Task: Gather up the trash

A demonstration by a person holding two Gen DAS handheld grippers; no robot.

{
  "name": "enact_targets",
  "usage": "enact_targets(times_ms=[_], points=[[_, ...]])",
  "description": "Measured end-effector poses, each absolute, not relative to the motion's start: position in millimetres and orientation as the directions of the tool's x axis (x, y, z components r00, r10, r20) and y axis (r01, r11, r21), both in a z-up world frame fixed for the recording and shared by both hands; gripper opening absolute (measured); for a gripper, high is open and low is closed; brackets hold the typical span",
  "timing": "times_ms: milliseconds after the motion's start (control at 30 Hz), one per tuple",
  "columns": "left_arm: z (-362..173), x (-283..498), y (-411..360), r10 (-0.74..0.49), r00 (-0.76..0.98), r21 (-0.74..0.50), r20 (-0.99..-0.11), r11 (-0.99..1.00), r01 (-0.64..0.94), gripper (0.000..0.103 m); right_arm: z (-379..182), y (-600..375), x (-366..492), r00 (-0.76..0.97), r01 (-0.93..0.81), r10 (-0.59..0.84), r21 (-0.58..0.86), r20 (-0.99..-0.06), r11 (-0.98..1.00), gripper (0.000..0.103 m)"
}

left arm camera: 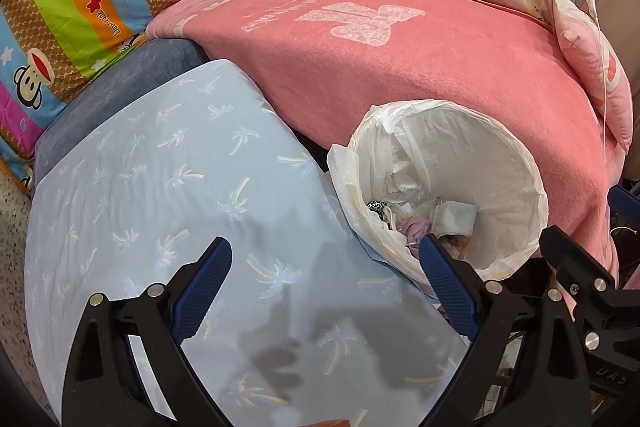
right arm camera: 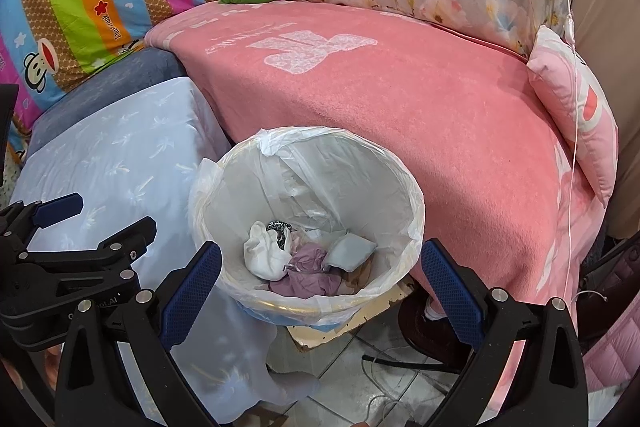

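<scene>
Jaws stand wide and empty on both tools: my left gripper (left arm camera: 324, 291) hovers over the pale blue cushion (left arm camera: 160, 187), my right gripper (right arm camera: 320, 283) straddles the lined bin (right arm camera: 400, 179) beside the pink blanket (right arm camera: 400, 99). Only my right view shows the trash (right arm camera: 296, 259) clearly, white, purple and grey pieces at the bottom.

bin (right arm camera: 404, 187) base hidden, bottom trash (right arm camera: 308, 267) perhaps buried
</scene>
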State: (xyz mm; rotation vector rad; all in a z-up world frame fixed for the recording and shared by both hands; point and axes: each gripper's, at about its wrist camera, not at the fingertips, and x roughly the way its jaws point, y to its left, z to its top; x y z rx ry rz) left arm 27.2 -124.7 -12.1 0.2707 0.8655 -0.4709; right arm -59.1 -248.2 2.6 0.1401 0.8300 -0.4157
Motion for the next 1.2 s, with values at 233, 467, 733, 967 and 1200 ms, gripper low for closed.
enact_targets(times_ms=[233, 467, 733, 967, 1200], points=[[-12, 24, -126, -0.288, 0.547, 0.029, -0.786, 0.867, 0.498, 0.090, 3, -250, -62, 0.602, 0.416, -0.303, -0.033, -0.739, 0.909, 0.097], [-11, 22, -126, -0.284, 0.545, 0.028, -0.789, 0.869, 0.494, 0.090, 4, -251, -63, 0.604, 0.416, -0.302, -0.032, -0.738, 0.909, 0.097], [-10, 21, -124, -0.282, 0.548, 0.027, -0.788, 0.872, 0.488, 0.090, 6, -251, -66, 0.605, 0.417, -0.302, -0.029, -0.737, 0.908, 0.097], [-7, 17, -122, -0.277, 0.556, 0.032, -0.784, 0.876, 0.481, 0.090, 10, -250, -70, 0.611, 0.416, -0.299, -0.024, -0.733, 0.909, 0.097], [-5, 14, -122, -0.270, 0.564, 0.040, -0.780, 0.879, 0.476, 0.090, 12, -251, -73, 0.620, 0.412, -0.293, -0.016, -0.728, 0.911, 0.097]])
